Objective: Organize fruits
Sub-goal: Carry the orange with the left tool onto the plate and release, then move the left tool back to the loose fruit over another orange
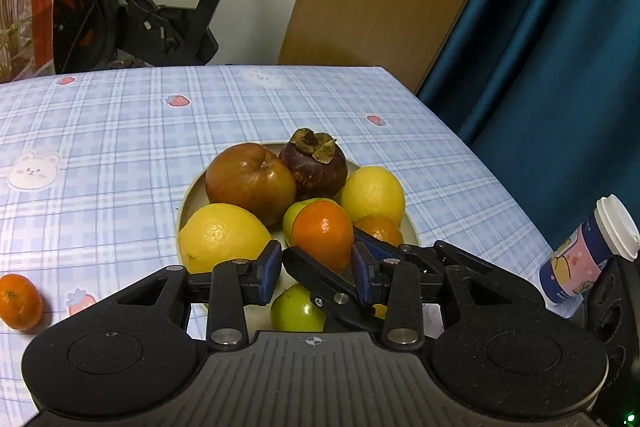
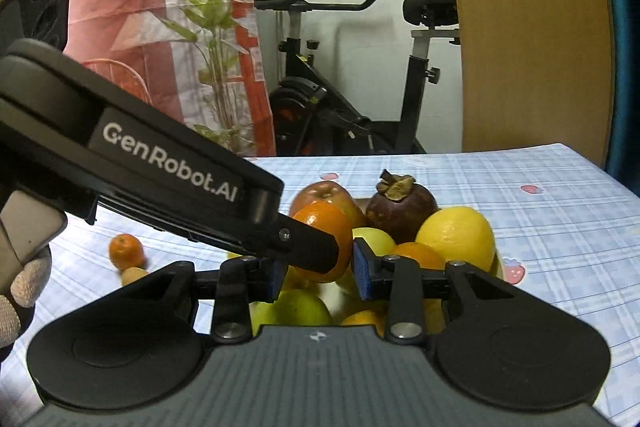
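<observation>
While the plate [image 1: 413, 229] of fruit sits in the middle of the left wrist view, a tangerine [image 1: 322, 231] is held just above the pile, at the centre of the frame. It is clamped by the right gripper [image 2: 318, 267], whose two black fingers are seen in the left wrist view reaching in from the lower right and pressing on opposite sides of the fruit. The left gripper [image 1: 316, 265] is drawn in to a narrow gap; one finger of the right gripper crosses between its blue pads, and whether those pads press on anything cannot be told. In the right wrist view the left gripper enters from the upper left, one finger lying across the front of the tangerine.

On the plate are seen a red apple [image 1: 250, 183], a mangosteen [image 1: 314, 167], a left lemon [image 1: 222, 237], a right lemon [image 1: 372, 193], a green apple [image 1: 298, 311] and a second tangerine [image 1: 380, 229]. A loose tangerine [image 1: 20, 301] lies on the checked tablecloth [image 1: 120, 147] at the lower left, well apart from the plate. A lidded cup [image 1: 588, 255] stands near the right edge.
</observation>
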The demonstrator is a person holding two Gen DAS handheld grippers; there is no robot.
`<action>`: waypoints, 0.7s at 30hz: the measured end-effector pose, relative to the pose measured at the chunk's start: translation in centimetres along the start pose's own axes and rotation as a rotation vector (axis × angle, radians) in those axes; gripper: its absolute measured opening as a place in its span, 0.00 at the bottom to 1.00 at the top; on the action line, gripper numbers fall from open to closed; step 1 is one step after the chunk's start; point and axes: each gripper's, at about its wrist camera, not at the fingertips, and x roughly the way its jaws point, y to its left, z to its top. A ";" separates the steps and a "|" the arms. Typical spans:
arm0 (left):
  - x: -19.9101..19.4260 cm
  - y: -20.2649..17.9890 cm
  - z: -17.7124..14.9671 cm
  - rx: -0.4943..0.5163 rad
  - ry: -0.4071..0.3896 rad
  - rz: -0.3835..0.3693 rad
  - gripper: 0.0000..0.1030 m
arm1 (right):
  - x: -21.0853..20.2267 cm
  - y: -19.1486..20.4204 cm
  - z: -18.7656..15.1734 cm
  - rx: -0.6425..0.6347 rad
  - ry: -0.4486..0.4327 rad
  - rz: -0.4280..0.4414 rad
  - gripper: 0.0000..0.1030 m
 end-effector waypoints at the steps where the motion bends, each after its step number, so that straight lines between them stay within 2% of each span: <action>1: 0.1 0.0 -0.1 0.001 0.002 0.002 0.39 | 0.0 0.0 -0.1 -0.004 0.001 -0.004 0.36; 8: 0.0 0.1 0.0 -0.005 0.013 0.014 0.40 | 0.1 0.4 -0.5 -0.029 -0.001 -0.017 0.38; 11: -0.7 0.5 0.2 -0.027 -0.001 0.019 0.44 | -0.1 0.5 -0.4 -0.027 -0.017 -0.015 0.39; 15: -3.3 2.0 0.6 -0.059 -0.061 -0.011 0.49 | -1.2 0.7 -0.4 -0.023 -0.079 0.004 0.42; 21: -7.9 5.8 1.2 -0.096 -0.143 0.062 0.49 | -1.9 1.2 -0.2 -0.009 -0.113 0.079 0.42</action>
